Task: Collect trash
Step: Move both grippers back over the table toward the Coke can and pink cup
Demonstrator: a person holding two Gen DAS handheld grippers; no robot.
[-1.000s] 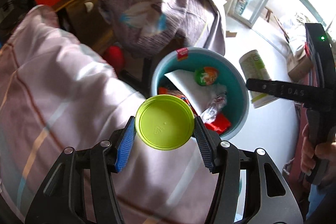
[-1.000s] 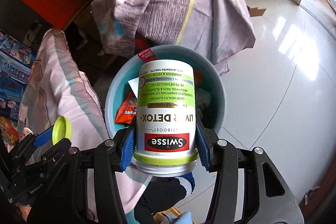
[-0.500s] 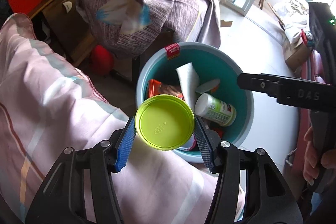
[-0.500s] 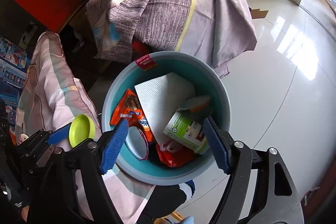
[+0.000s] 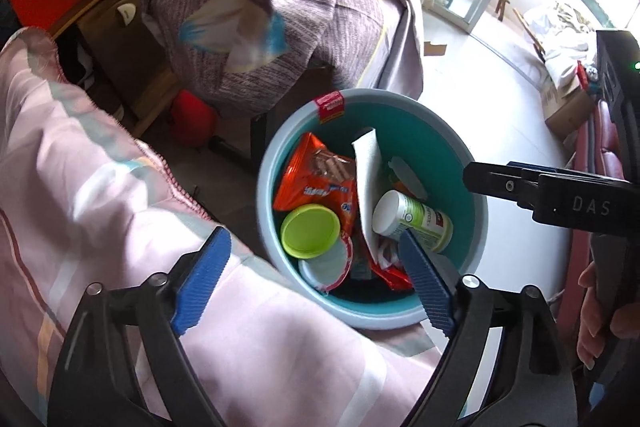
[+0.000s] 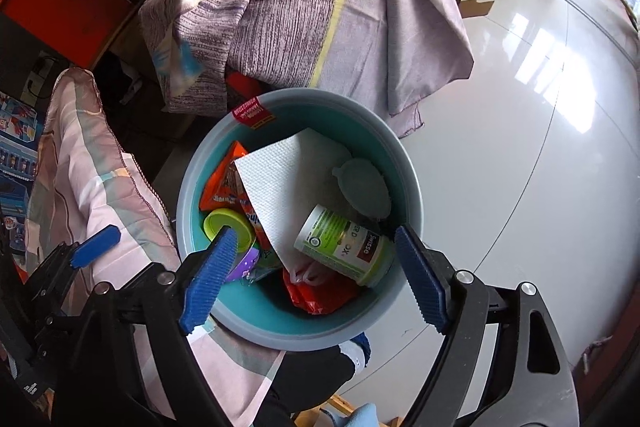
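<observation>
A teal bin [image 5: 472,187] [image 6: 404,163] stands on the floor beside a pink-covered surface. Inside lie a lime-green lid [image 5: 310,231] [image 6: 224,221], a white and green supplement bottle [image 5: 412,221] [image 6: 344,247] on its side, an orange snack wrapper [image 5: 312,179] [image 6: 222,183], a paper towel [image 6: 288,183] and a grey lid [image 6: 362,187]. My left gripper [image 5: 314,285] hangs above the bin's near rim, jaws opening, nothing between its pads. Over the bin, my right gripper [image 6: 314,277] also has its jaws opening and holds nothing. Its black body [image 5: 560,195] shows at the right of the left wrist view.
A pink striped cloth [image 5: 80,187] [image 6: 88,155] covers the surface at the left. A purple-grey blanket [image 5: 280,11] [image 6: 312,7] drapes over furniture behind the bin. White glossy floor [image 6: 520,147] spreads to the right. A person's hand [image 5: 600,311] holds the right gripper; a dark socked foot [image 6: 316,367] is below the bin.
The right gripper opened and its bottle fell into the bin. Then the left gripper opened and the green lid dropped in beside the wrapper. The left gripper came closer over the bin.
</observation>
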